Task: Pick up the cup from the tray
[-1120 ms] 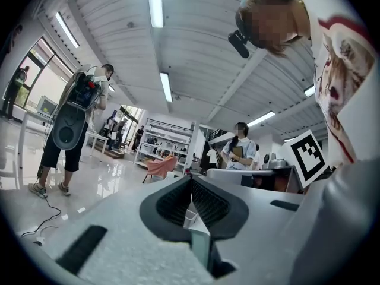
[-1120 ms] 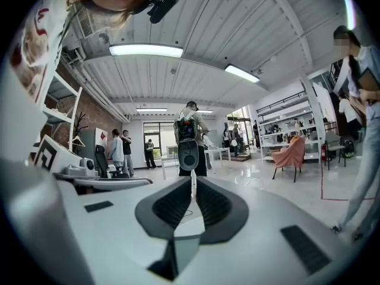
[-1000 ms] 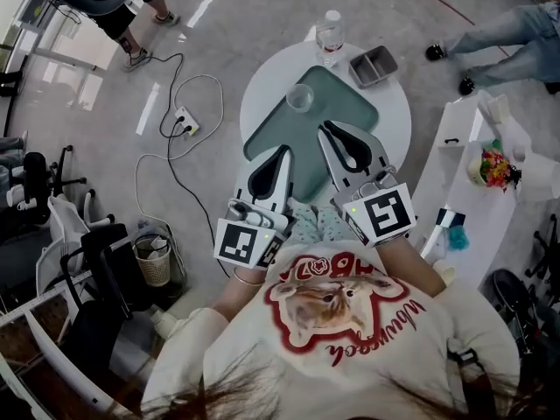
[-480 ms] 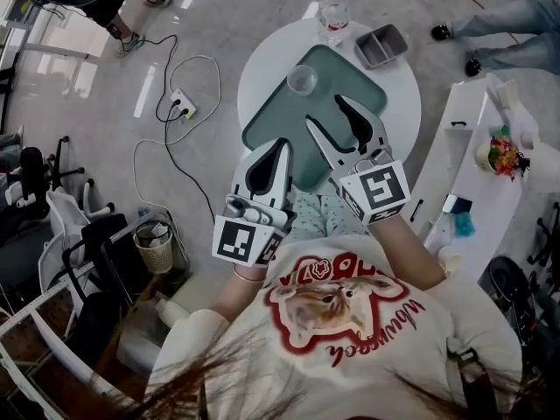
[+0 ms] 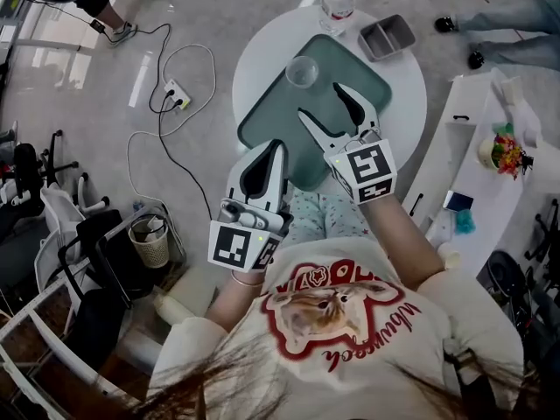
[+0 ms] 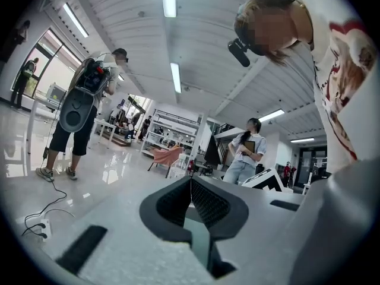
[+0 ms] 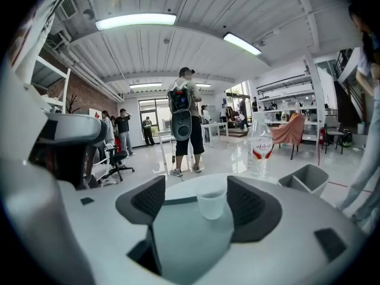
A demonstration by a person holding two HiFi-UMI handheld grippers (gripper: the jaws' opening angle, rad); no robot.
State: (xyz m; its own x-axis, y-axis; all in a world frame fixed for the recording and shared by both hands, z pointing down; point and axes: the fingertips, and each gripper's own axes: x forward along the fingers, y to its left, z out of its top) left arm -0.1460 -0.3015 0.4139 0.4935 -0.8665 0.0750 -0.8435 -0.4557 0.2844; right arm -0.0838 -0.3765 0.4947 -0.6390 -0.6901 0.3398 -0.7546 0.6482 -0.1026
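Note:
A clear plastic cup (image 5: 302,71) stands upright at the far end of the green tray (image 5: 271,112) on the round white table. My right gripper (image 5: 322,101) hovers over the tray just short of the cup. Its jaws are opening, with nothing between them. In the right gripper view the cup (image 7: 211,203) stands on the tray (image 7: 184,236), ahead of the right gripper (image 7: 195,187) and a little right of centre. My left gripper (image 5: 281,145) is shut and empty at the tray's near edge. In its own view the left gripper (image 6: 191,180) points out into the room.
A water bottle (image 5: 337,3) and a grey divided bin (image 5: 390,36) stand at the table's far side, also seen as bottle (image 7: 260,144) and bin (image 7: 306,180). A white side table (image 5: 486,147) is at the right. Cables and a power strip (image 5: 177,91) lie on the floor. People stand around.
My right gripper has moved forward over the tray toward the cup, and its jaws have gone from shut to spread apart. The left gripper has hardly moved.

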